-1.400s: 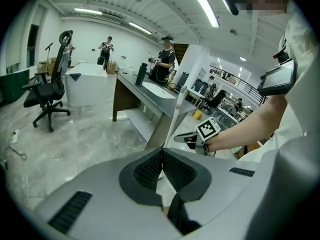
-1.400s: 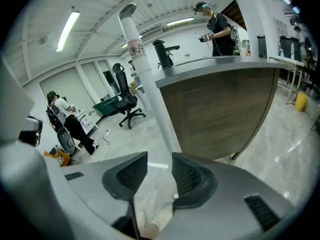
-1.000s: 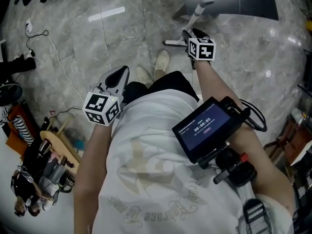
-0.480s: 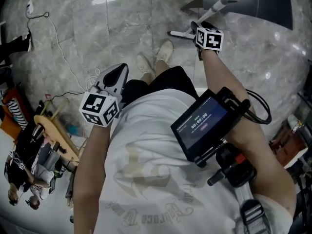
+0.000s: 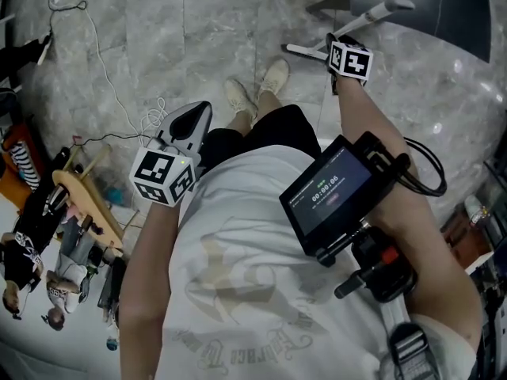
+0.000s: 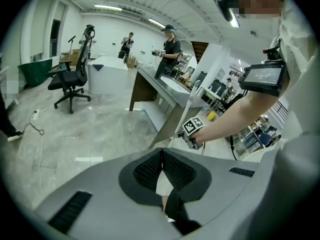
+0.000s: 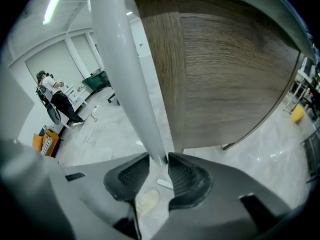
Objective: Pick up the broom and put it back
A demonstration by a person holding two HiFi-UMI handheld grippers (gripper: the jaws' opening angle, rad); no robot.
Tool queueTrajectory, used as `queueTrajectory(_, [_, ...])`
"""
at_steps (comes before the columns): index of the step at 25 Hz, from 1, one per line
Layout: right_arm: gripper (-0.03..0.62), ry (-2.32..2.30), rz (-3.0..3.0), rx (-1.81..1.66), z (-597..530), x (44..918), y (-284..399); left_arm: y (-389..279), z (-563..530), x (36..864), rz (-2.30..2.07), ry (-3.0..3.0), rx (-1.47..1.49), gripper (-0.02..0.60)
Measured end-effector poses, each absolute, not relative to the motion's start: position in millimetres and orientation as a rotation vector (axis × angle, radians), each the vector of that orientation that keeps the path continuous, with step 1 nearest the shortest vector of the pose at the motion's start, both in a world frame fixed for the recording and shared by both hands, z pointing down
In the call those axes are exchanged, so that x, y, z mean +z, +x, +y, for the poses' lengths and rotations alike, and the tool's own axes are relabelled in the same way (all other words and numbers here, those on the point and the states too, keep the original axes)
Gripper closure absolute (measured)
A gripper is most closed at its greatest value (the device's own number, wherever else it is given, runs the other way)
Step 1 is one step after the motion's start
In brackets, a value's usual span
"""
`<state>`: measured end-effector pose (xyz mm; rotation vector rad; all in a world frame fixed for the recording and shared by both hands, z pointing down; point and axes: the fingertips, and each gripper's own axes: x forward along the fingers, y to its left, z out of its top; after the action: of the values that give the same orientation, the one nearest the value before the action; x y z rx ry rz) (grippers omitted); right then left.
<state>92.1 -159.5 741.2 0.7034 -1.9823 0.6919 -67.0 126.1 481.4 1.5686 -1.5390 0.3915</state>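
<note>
The broom's pale handle (image 7: 125,69) runs from the top of the right gripper view down between my right gripper's (image 7: 159,160) jaws. Those jaws have just been closing, and their dark pads now press on the handle's lower end from both sides. In the head view the right gripper (image 5: 336,47) is stretched out ahead at the white broom handle (image 5: 382,10), beside a dark desk. My left gripper (image 5: 190,125) hangs by my left hip. Its pads (image 6: 150,169) meet at the tip with nothing between them.
A wood-grain desk panel (image 7: 230,74) stands just behind the handle. My shoes (image 5: 273,77) are on the grey marble floor, and a white cable (image 5: 103,77) trails at the left. An office chair (image 6: 72,74) and several people stand farther off in the room.
My right gripper has reached farther forward and down to the broom handle. The left gripper has hardly shifted beside my hip.
</note>
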Motion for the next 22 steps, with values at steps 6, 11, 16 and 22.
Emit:
queueTrajectory(6, [0.482, 0.692, -1.985, 0.653, -166, 741, 90, -69, 125, 482, -1.548, 1.565, 0.397, 0.569])
queueTrajectory(11, [0.49, 0.682, -1.966, 0.633, -166, 741, 94, -67, 118, 485, -1.525, 1.585, 0.401, 0.569])
queueTrajectory(16, [0.496, 0.682, -1.963, 0.607, -161, 739, 107, -68, 111, 486, -1.51, 1.606, 0.402, 0.569])
queueTrajectory(22, [0.496, 0.64, -1.981, 0.617, -147, 743, 104, -76, 101, 491, -1.495, 1.629, 0.409, 0.569])
